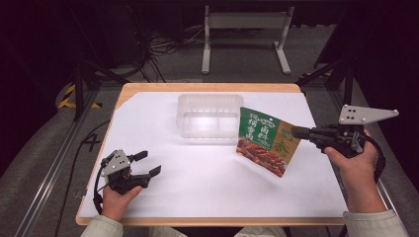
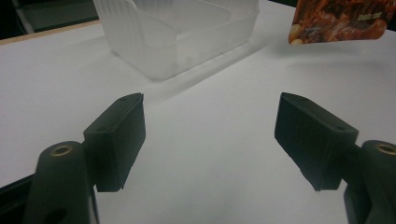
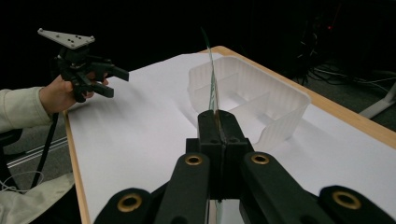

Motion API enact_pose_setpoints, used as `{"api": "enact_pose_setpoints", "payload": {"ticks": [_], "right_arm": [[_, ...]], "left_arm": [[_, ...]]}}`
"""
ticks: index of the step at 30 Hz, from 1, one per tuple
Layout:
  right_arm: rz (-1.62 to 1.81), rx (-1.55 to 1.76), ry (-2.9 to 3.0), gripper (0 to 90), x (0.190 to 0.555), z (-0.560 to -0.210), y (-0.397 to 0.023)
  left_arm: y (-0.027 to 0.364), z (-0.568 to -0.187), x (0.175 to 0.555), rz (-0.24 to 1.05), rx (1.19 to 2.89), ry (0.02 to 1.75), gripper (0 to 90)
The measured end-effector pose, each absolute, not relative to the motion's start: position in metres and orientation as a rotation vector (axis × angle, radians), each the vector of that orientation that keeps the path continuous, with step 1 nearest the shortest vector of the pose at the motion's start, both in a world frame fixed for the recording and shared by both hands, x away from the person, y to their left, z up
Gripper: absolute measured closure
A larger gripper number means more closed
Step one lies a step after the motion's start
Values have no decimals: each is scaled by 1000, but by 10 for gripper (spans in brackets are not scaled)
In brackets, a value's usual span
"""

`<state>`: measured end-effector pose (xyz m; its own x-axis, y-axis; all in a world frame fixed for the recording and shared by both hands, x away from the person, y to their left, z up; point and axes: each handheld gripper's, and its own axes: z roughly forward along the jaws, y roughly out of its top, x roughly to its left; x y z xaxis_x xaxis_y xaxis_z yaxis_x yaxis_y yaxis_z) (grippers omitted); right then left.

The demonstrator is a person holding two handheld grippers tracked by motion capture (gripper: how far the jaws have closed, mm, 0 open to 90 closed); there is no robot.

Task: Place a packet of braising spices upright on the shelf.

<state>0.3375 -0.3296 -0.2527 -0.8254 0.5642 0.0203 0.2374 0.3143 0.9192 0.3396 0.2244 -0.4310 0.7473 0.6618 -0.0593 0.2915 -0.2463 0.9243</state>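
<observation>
Right tongs point(image 3: 217, 122) are clamped on the edge of a snack pouch point(image 1: 265, 140), holding it off the table point(image 1: 197, 187) just beside the clear divided tray point(image 1: 210, 116). Pickup looks done; placing it inside remains. Left tongs point(image 1: 147, 164) rest apart, empty, on the table.

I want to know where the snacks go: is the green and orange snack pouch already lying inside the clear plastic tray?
No, the green and orange snack pouch hangs clamped in the right gripper, beside the clear plastic tray.
</observation>
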Motion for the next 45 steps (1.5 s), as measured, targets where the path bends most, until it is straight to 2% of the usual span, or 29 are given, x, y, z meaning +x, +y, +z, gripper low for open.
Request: {"api": "enact_pose_setpoints", "payload": {"ticks": [24,45], "right_arm": [[1546,697,2215,900,358,-202,-322],[1587,695,2195,900,409,-183,-272]], "left_arm": [[228,-431,336,424,1826,752,254],[239,-432,327,432,1802,785,253]]}}
